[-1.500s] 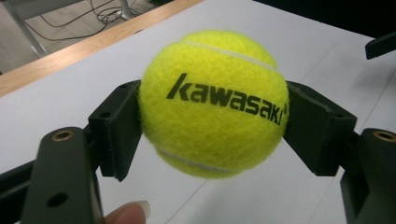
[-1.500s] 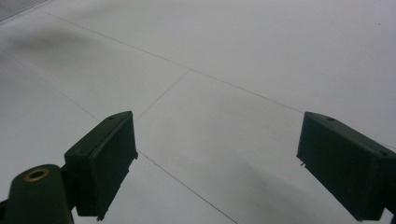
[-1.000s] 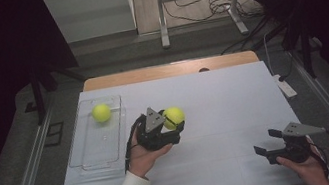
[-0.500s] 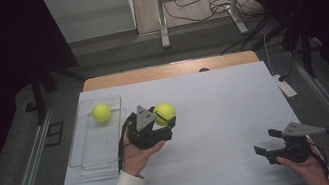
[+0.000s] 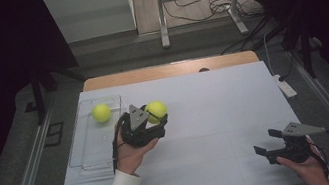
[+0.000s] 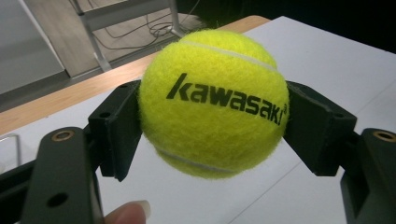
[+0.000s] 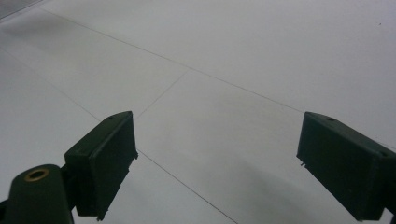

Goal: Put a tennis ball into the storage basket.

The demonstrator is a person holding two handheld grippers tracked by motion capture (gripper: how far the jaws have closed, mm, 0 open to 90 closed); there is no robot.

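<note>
A fuzzy yellow tennis ball (image 6: 212, 102) printed "kawasaki" sits clamped between black jaws above the white table, near a second yellow tennis ball (image 5: 101, 112) lying in the clear tray (image 5: 93, 155).

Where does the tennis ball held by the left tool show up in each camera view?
High view: held tennis ball left of centre, in the left tool.
Left gripper view: ball at centre, clamped between both black jaws.
Right gripper view: not in it.
Shared landmark: white table, also and.
</note>
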